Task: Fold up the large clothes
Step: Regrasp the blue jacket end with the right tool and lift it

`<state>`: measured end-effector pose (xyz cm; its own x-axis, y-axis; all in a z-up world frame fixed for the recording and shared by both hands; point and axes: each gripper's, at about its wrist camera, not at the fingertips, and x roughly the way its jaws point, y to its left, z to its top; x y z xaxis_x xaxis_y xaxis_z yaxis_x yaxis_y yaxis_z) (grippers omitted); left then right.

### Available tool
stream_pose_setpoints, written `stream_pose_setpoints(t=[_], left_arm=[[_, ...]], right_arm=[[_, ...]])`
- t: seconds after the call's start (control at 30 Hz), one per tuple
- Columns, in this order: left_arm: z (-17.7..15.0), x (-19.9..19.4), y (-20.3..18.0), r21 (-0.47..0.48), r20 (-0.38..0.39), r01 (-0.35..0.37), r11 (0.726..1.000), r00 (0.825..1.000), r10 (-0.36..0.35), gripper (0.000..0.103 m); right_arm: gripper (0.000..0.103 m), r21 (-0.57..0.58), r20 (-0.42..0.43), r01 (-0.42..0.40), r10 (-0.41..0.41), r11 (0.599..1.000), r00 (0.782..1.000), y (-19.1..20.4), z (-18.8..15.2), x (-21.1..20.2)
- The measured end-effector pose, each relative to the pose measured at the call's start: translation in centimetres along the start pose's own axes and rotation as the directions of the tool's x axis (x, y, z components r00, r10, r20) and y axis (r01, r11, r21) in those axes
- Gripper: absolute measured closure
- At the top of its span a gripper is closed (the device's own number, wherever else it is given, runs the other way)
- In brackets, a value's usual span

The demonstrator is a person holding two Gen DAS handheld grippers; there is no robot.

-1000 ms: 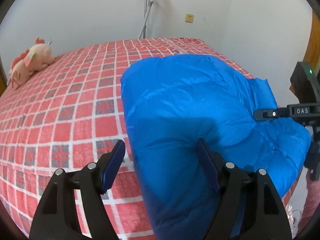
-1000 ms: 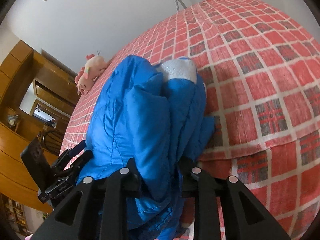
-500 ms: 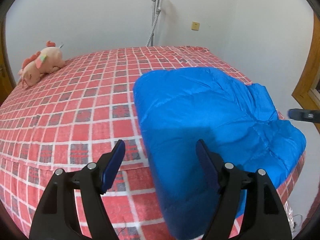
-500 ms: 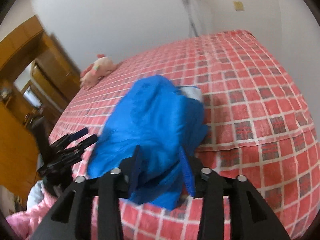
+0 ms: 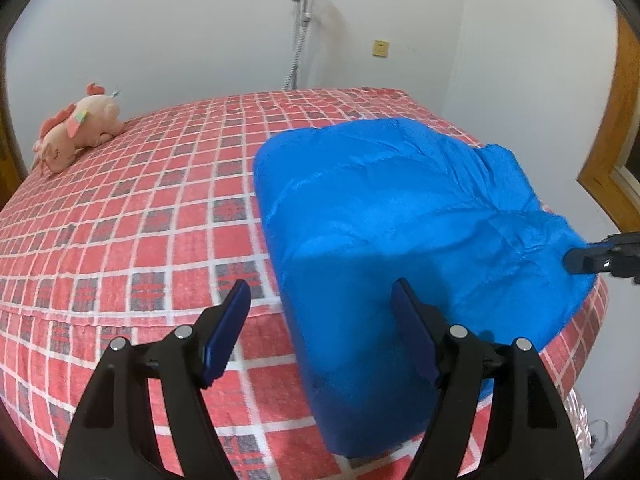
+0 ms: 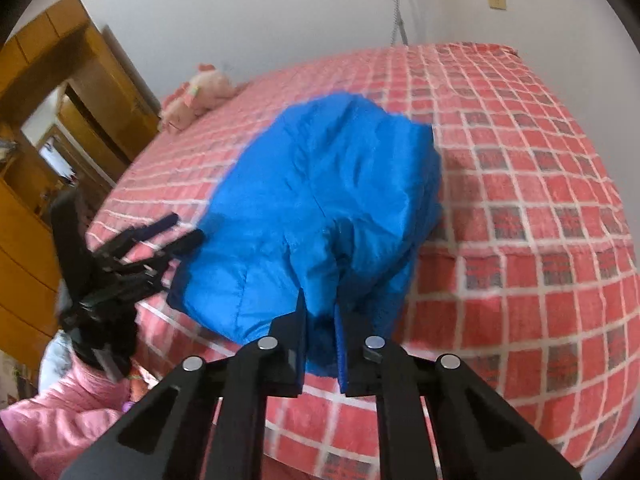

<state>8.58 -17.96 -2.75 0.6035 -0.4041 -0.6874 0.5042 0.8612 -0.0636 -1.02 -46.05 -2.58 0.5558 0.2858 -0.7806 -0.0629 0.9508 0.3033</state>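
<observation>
The red checked bed [image 5: 120, 240] holds the folded blue jacket [image 5: 400, 220] near its front edge, long side running toward the wall. The left gripper [image 5: 320, 312] tilts down, wide open, empty. The right gripper [image 6: 320, 320] has just snapped shut, nothing pinched.

Bright blue puffy jacket [image 5: 400, 216] on a bed [image 5: 132, 216] covered in red, white and grey check; pink plush toy [image 5: 76, 132]; white wall [image 5: 180, 20]; orange-brown wooden wardrobe [image 6: 60, 88]
</observation>
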Motion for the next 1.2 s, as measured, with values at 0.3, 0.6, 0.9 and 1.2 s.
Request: stream_pose_setpoints(t=[0.3, 0.6, 0.9, 1.2], left_arm=[[-1.6, 2.6, -0.9, 0.018, -0.045, 0.031, 0.999, 0.999, -0.03, 0.028], [0.8, 0.3, 1.9, -0.042, -0.037, 0.106, 0.993, 0.994, -0.107, 0.03], [6.9, 2.5, 1.7, -0.091, -0.018, 0.006, 0.996, 1.0, -0.007, 0.03], [6.5, 9.0, 1.4, -0.109, -0.122, 0.009, 0.994, 0.992, -0.023, 0.027]], right_arm=[[0.092, 0.133, -0.033, -0.052, 0.057, 0.99, 0.998, -3.8, -3.7, 4.8], [0.074, 0.061, 0.083, 0.032, -0.037, 0.998, 0.996, -1.2, -1.3, -1.6], [0.067, 0.027, 0.175, 0.078, -0.082, 0.997, 0.981, 3.4, 7.9, 0.5], [0.068, 0.105, 0.123, 0.233, -0.245, 0.967, 0.962, -1.2, 8.9, 8.2]])
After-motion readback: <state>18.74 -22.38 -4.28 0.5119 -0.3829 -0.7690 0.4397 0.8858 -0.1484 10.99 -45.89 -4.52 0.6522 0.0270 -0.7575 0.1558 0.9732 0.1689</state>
